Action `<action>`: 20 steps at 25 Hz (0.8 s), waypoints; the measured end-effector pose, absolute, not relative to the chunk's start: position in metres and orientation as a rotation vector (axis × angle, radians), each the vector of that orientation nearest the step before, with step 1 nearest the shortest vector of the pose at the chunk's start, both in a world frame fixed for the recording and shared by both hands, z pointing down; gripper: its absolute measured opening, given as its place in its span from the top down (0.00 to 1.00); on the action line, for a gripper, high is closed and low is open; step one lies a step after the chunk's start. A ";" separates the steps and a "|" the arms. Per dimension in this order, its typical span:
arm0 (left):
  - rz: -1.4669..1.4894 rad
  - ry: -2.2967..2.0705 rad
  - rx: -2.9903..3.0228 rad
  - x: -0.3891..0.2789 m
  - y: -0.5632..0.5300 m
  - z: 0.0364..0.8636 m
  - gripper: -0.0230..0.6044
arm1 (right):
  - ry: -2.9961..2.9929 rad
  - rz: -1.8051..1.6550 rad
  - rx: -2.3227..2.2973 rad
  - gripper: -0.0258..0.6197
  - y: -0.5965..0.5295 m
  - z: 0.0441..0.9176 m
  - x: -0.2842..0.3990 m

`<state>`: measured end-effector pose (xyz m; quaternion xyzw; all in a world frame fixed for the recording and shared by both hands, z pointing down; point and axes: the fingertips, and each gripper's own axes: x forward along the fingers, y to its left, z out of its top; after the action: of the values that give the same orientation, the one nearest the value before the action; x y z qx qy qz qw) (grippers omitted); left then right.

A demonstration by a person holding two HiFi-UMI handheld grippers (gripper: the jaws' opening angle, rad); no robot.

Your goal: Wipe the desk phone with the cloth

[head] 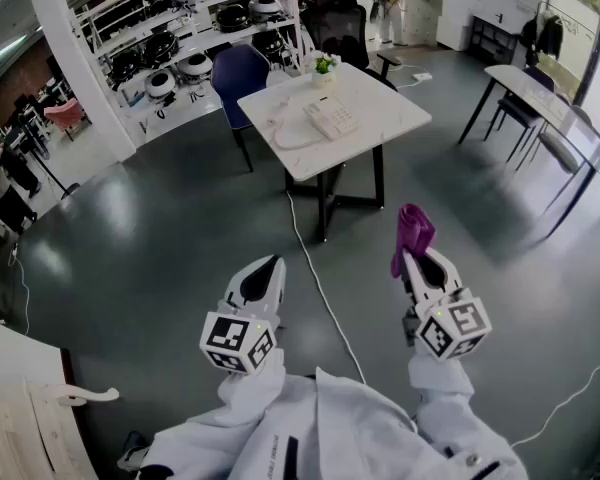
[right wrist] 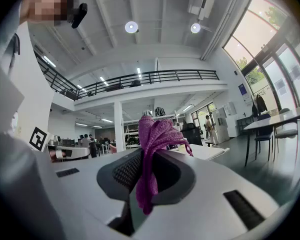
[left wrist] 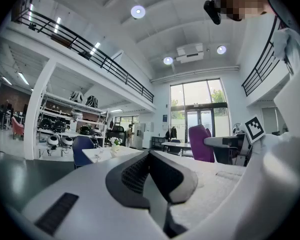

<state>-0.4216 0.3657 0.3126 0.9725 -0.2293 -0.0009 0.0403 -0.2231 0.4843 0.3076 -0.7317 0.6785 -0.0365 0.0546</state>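
Your right gripper (head: pixel 413 258) clamps the cloth (head: pixel 413 228); your left gripper (head: pixel 271 262) is closed and empty. A cable (head: pixel 315 268) crosses the floor before the table (head: pixel 385 118) holding the phone (head: pixel 330 116).

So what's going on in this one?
A person is out on the open floor with a hand-held gripper in each hand. The right hand-held gripper is shut on a purple cloth. The left hand-held gripper is shut with nothing in it. The desk phone sits on a white table ahead, and neither gripper is near it.
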 end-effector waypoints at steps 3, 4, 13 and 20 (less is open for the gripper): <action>-0.003 -0.711 2.973 -0.420 0.367 0.314 0.97 | 2.061 -0.111 -2.218 0.90 0.486 0.308 -0.220; -0.001 -0.713 2.970 -0.419 0.368 0.315 0.97 | 2.061 -0.110 -2.218 0.90 0.487 0.308 -0.219; 0.026 -0.710 2.951 -0.403 0.377 0.323 0.97 | 2.077 -0.120 -2.196 0.90 0.490 0.312 -0.203; 0.039 -0.728 2.926 -0.393 0.371 0.327 0.97 | 2.074 -0.144 -2.202 0.90 0.480 0.316 -0.188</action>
<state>-0.3932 0.3709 0.3272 0.9684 -0.2410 0.0129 0.0630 -0.1882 0.4797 0.3164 -0.7260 0.6837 -0.0474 0.0568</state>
